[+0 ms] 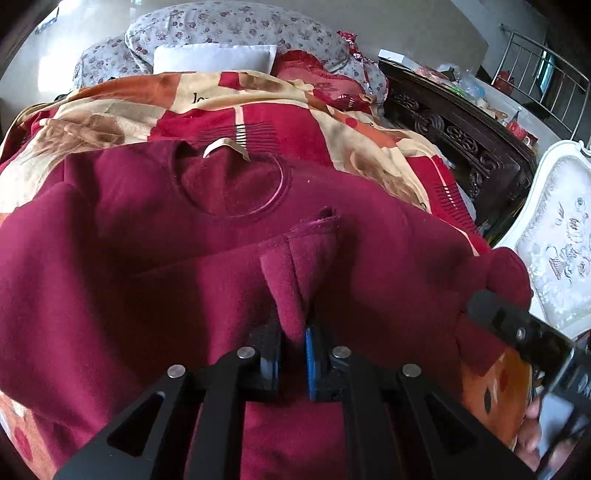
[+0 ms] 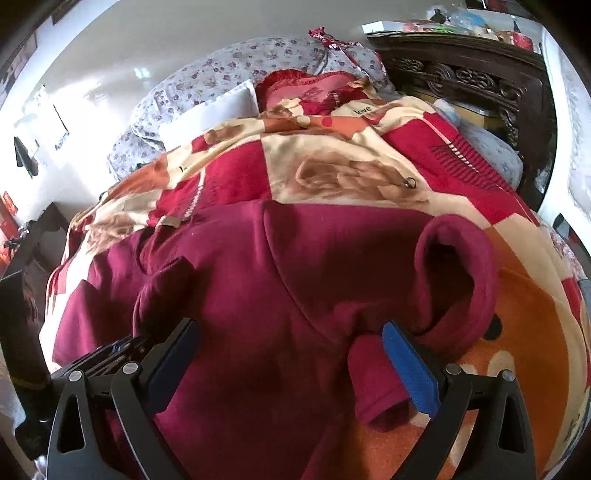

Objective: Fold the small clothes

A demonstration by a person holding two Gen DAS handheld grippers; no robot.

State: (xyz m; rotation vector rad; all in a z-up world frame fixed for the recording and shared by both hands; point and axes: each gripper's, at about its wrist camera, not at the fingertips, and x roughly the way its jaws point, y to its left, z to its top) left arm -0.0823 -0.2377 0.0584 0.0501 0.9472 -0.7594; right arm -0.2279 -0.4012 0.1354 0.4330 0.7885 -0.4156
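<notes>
garment: maroon sweatshirt (image 1: 122, 266), lies spread on the patterned blanket (image 1: 85, 122) over the bed, neckline (image 1: 232, 192) away from the cameras, label at the collar showing
sleeve: one sleeve is folded in across the body, cuff (image 1: 317, 225) ends just below the neckline
left gripper (image 1: 291, 354): jaws narrow, a pinched ridge of the sleeve fabric sits between the pads; looks like pads touch cloth, grip seems light
right gripper (image 2: 291, 350): jaws spread wide, nothing clamped, hovers over the right side of the body; blue pad (image 2: 410, 369) just beside the other sleeve
other sleeve: cuff (image 2: 458, 269) curls up into an open loop, not flat, lies at the garment's edge on the blanket
handling: soft fleece-like knit, limp, no stiffness, drapes and bunches wherever pinched; light enough for one gripper; not slippery, not fragile
where to grab: judgement, take the curled sleeve near the cuff or shoulder seam, thin edge only, one layer, else body fabric drags along
risk: thick folds may slip from narrow pads, sleeve may roll back
surroundings: pillows (image 1: 236, 26) at the head of the bed, carved dark headboard (image 1: 461, 140) to the right
</notes>
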